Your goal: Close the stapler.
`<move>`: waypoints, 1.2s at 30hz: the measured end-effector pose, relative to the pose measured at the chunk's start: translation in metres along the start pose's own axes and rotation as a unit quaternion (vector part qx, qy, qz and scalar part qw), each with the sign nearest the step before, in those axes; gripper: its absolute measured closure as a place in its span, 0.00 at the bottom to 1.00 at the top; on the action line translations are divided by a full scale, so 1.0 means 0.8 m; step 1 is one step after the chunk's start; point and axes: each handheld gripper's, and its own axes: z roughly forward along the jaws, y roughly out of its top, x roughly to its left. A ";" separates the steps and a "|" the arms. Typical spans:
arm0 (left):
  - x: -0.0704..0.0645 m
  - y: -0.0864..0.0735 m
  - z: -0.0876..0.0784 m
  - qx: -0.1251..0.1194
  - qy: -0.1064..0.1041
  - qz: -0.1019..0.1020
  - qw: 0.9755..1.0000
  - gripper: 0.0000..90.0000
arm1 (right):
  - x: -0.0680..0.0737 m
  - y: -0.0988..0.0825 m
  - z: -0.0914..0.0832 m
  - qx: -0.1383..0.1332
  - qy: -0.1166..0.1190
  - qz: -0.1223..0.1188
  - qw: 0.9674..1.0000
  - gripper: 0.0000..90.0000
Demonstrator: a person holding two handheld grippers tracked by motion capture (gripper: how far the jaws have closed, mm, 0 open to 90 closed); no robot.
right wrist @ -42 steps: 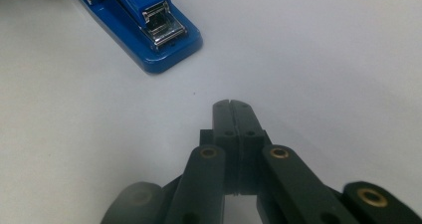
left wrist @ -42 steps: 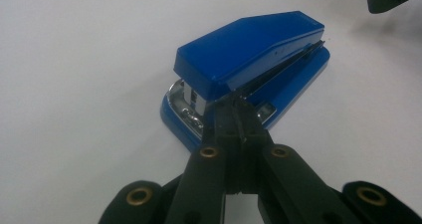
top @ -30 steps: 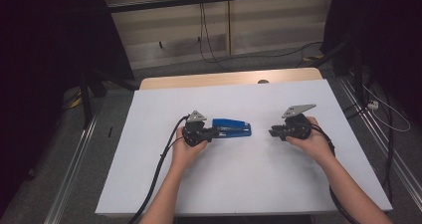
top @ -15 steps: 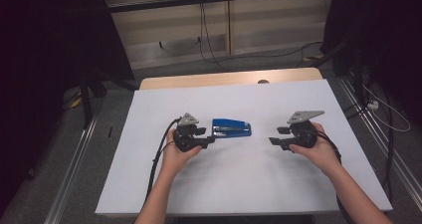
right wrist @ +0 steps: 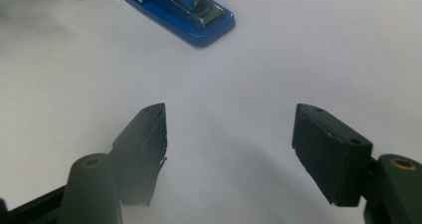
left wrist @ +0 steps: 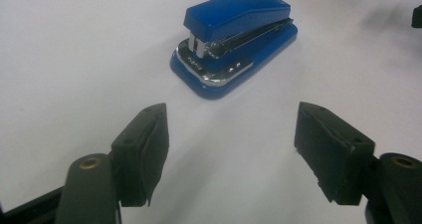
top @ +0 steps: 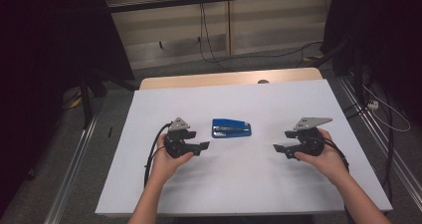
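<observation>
High view: a blue stapler (top: 231, 128) lies flat on the white table (top: 249, 194), between the left gripper (top: 203, 146) and the right gripper (top: 278, 148), touching neither. Both point inward at it. Each gripper's jaws have just been opening and stand apart with nothing between them.
</observation>
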 end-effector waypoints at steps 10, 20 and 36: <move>0.003 -0.007 -0.014 -0.004 0.001 -0.010 1.000 0.23 | 0.004 -0.008 -0.010 0.000 -0.011 0.001 1.000 0.28; 0.008 -0.011 -0.026 -0.008 0.007 -0.008 1.000 0.18 | 0.002 -0.017 -0.022 0.000 -0.019 0.001 1.000 0.28; 0.020 -0.028 -0.054 -0.018 0.026 -0.015 0.999 0.14 | 0.010 -0.026 -0.033 0.002 -0.022 -0.006 1.000 0.24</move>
